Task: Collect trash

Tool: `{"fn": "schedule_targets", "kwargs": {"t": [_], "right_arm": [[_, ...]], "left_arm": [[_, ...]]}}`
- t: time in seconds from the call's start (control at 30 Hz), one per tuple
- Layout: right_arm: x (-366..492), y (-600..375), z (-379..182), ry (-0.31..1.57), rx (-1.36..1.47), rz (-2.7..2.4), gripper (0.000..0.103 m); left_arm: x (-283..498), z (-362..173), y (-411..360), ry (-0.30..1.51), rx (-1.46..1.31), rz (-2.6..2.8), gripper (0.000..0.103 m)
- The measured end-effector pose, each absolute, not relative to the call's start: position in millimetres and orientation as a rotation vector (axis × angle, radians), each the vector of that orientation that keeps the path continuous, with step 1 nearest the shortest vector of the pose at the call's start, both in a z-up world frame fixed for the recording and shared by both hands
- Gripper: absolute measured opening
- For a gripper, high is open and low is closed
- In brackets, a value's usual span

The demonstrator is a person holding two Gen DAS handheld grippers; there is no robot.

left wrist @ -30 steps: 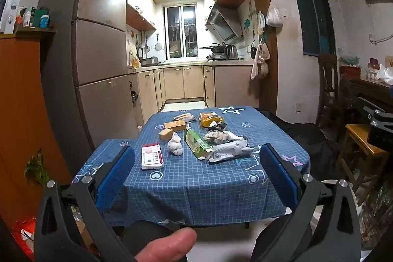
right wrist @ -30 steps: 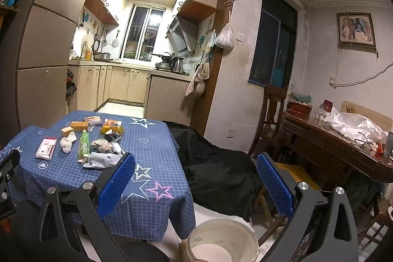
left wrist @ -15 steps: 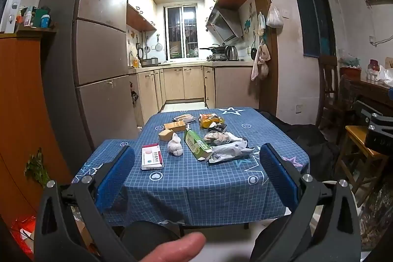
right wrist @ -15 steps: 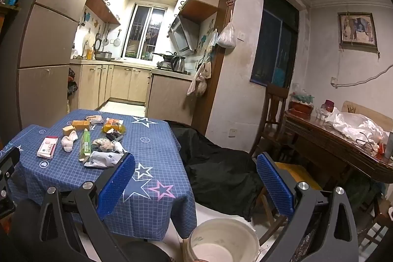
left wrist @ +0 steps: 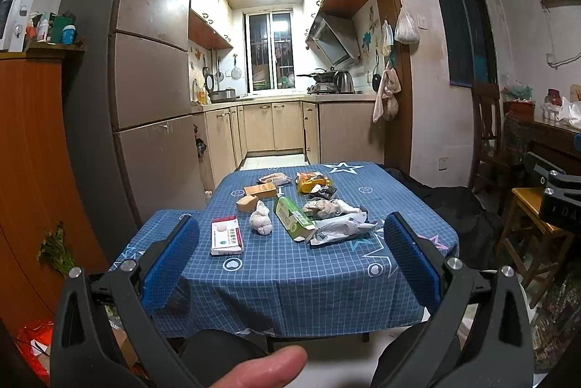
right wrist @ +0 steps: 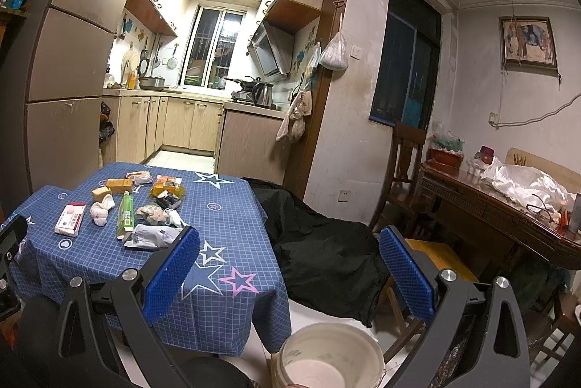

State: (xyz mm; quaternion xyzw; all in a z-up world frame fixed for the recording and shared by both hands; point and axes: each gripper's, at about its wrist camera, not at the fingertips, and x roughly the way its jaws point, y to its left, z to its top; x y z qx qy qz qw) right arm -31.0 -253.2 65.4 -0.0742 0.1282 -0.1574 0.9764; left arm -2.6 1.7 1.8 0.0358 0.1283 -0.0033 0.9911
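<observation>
Trash lies scattered on a table with a blue checked cloth (left wrist: pixel 290 271): a red-and-white box (left wrist: pixel 226 237), a crumpled white tissue (left wrist: pixel 260 223), a green carton (left wrist: pixel 292 219), a grey-white plastic bag (left wrist: pixel 341 230), tan boxes (left wrist: pixel 259 190) and an orange wrapper (left wrist: pixel 310 182). My left gripper (left wrist: pixel 290 261) is open, held short of the table's near edge, nothing between its blue pads. My right gripper (right wrist: pixel 290 273) is open too, off the table's right corner, above a white bucket (right wrist: pixel 328 355) on the floor. The same trash (right wrist: pixel 125 213) appears in the right wrist view.
A tall fridge (left wrist: pixel 145 97) stands left of the table, an orange cabinet (left wrist: pixel 29 170) nearer left. A black cloth heap (right wrist: pixel 319 242) lies right of the table, with a wooden stool (right wrist: pixel 439 253), chair (right wrist: pixel 405 162) and cluttered sideboard (right wrist: pixel 501 206) beyond. A thumb (left wrist: pixel 265 368) shows at the bottom.
Both grippers have drifted slightly toward the table; the view of the trash is a touch closer. Both stay open and hold nothing.
</observation>
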Motion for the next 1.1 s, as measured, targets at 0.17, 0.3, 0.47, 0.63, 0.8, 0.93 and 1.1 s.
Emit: {"fn": "schedule_targets", "kwargs": {"t": [0.17,0.3,0.47,0.63,0.8,0.93,1.1], "right_arm": [[-31.4,-253.3,65.5,0.259,-0.148,-0.318,0.098],[-31.4,-253.3,65.3,0.258,-0.150,-0.318,0.098],[-33.6,-253.2,65.5,0.258,-0.152,-0.316,0.098],[-33.5,-253.5,65.4,0.258,-0.151,-0.316,0.098],[-33.4,-253.9,66.0,0.259,-0.152,-0.314,0.098],[-28.9,-251.4,61.2,0.260,-0.153,-0.315,0.098],[-27.7,-250.8,60.2,0.259,-0.148,-0.316,0.098]], "left_arm": [[-2.2,2.7,2.1,0.260,0.070,-0.004,0.098],[-3.1,0.2,2.9,0.265,0.071,-0.005,0.098],[-0.4,1.0,5.2,0.269,0.071,-0.002,0.098],[1.2,1.3,8.3,0.269,0.062,0.005,0.098],[1.5,3.2,10.7,0.262,0.058,0.006,0.098],[-2.8,1.0,7.9,0.250,0.063,0.002,0.098],[-3.6,0.5,7.5,0.247,0.062,0.000,0.098]]}}
